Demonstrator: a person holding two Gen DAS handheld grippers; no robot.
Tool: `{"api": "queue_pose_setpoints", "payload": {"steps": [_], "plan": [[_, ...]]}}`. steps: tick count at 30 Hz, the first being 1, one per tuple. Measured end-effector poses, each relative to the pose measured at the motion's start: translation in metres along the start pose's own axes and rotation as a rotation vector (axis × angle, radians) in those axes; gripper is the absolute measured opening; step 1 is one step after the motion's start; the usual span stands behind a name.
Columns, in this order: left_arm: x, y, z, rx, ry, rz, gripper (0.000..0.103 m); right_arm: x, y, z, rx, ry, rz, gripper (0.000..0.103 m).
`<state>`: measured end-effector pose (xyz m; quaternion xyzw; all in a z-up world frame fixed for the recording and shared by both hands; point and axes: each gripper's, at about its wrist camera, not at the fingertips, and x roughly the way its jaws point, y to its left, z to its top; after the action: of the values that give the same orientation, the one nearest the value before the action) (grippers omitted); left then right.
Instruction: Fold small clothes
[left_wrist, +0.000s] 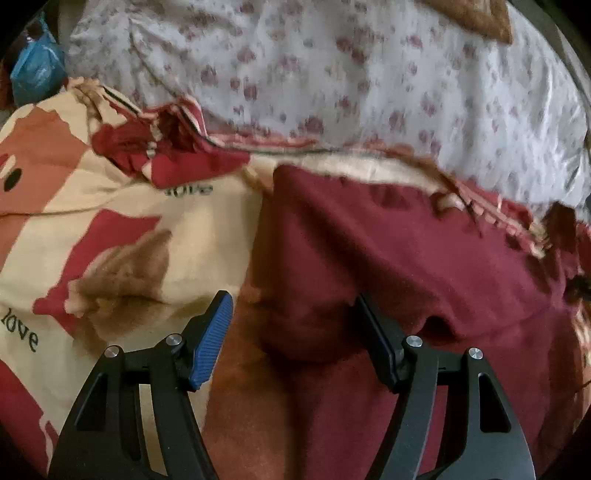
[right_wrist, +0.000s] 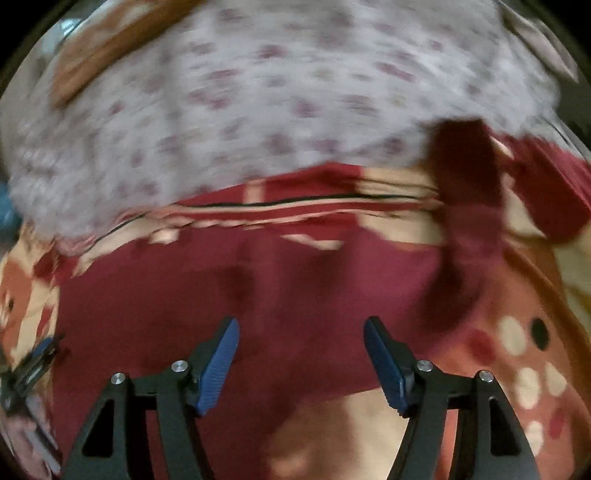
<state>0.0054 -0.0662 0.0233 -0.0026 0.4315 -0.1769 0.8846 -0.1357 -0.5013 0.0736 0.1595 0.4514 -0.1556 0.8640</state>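
Note:
A dark red garment (left_wrist: 388, 251) lies spread on a patterned cream and red blanket (left_wrist: 122, 229). My left gripper (left_wrist: 293, 306) is open and empty, low over the garment's near left edge, where a fold bulges. In the right wrist view the same red garment (right_wrist: 258, 295) fills the middle, with a darker strip (right_wrist: 465, 221) running up at the right. My right gripper (right_wrist: 301, 328) is open and empty over the garment's near edge. That view is blurred by motion.
A white floral sheet (left_wrist: 351, 74) covers the bed beyond the blanket and also shows in the right wrist view (right_wrist: 277, 92). A blue plastic bag (left_wrist: 35, 70) sits at the far left. My left gripper (right_wrist: 29, 365) shows at the right wrist view's left edge.

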Motion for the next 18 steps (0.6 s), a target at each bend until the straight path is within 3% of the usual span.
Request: {"api": "queue_pose_setpoints", "payload": {"steps": [4,8,18], "plan": [[-0.012,-0.001,0.004,0.003,-0.062,-0.004,0.069,-0.005,-0.052,0.013,0.112,-0.053,-0.079,0.067],[-0.006,0.001,0.004,-0.01,-0.043,-0.013,0.069,0.002,-0.101,0.032,0.213,-0.091,-0.123,0.068],[0.011,0.001,0.004,-0.018,-0.002,-0.027,0.069,0.001,-0.179,0.083,0.345,-0.237,-0.069,0.068]]}}
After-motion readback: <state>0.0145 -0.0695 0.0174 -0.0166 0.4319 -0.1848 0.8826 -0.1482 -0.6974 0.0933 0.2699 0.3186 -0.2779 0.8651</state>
